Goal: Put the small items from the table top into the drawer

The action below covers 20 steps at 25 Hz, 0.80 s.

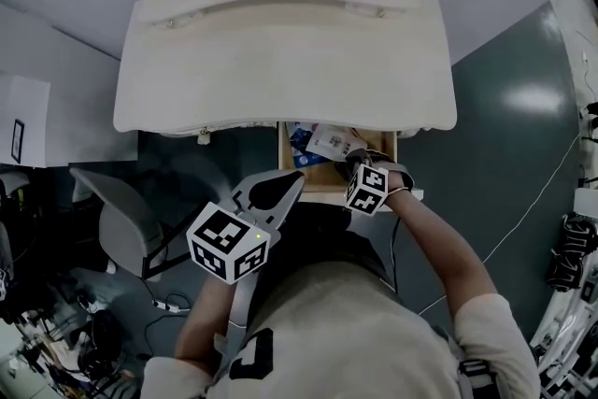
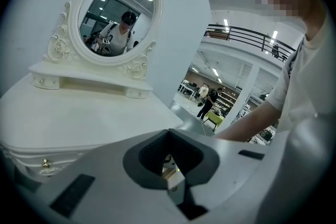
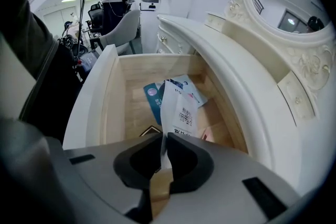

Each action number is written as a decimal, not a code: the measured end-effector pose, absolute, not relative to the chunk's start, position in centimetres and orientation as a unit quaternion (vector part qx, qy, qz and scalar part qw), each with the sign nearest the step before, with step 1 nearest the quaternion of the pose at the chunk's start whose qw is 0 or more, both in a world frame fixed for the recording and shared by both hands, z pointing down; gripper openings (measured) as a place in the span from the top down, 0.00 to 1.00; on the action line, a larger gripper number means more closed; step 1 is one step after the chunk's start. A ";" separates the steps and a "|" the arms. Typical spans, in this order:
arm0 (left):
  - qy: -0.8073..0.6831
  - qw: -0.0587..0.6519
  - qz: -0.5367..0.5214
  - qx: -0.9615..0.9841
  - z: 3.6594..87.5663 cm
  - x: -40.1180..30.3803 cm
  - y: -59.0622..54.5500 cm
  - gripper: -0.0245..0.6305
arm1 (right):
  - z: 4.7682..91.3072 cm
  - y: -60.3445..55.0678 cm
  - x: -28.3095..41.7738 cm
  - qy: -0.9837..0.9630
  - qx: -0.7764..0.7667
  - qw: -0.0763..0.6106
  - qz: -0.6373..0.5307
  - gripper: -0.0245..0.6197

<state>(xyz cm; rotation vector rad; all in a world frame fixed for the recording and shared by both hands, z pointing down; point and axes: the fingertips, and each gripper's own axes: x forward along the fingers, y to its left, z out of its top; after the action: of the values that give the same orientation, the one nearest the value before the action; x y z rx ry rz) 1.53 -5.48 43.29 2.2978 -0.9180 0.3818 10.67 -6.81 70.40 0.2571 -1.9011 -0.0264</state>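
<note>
- White counter [image 1: 280,61] bare; drawer [image 3: 113,97] open below.
- Right gripper [image 3: 164,150] fingers pinch white packet [image 3: 177,107] by its edge over drawer; left gripper [image 2: 169,157] fingers pressed together, empty.
- Packet likely light, floppy; edge grip suffices.

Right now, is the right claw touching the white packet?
Touching. The right gripper view shows the right claw pinched shut on the white packet, over the drawer.

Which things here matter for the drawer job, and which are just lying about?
Job:
- right gripper, shut on white packet
- left gripper, shut, empty
- open drawer
- blue packet inside it
- table top

Lying about:
- oval mirror
- grey chair
</note>
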 end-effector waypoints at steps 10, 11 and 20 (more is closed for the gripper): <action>-0.355 0.312 0.141 0.870 43.2 1.1 -4.9 0.88 | 70.1 -9.8 10.7 -0.808 0.180 0.561 0.005 0.91; -0.357 0.312 0.140 0.869 43.1 0.9 -4.9 0.88 | 70.1 -10.1 10.7 -0.806 0.186 0.562 0.005 0.91; -0.366 0.318 0.137 0.864 43.5 -0.7 -5.0 0.88 | 70.7 -11.6 10.8 -0.794 0.213 0.569 0.008 0.91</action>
<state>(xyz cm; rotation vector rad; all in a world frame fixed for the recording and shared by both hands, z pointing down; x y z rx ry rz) -0.72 -4.98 43.51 2.2727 -0.9640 0.3600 10.80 -11.55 70.68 0.4992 -1.8645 0.0183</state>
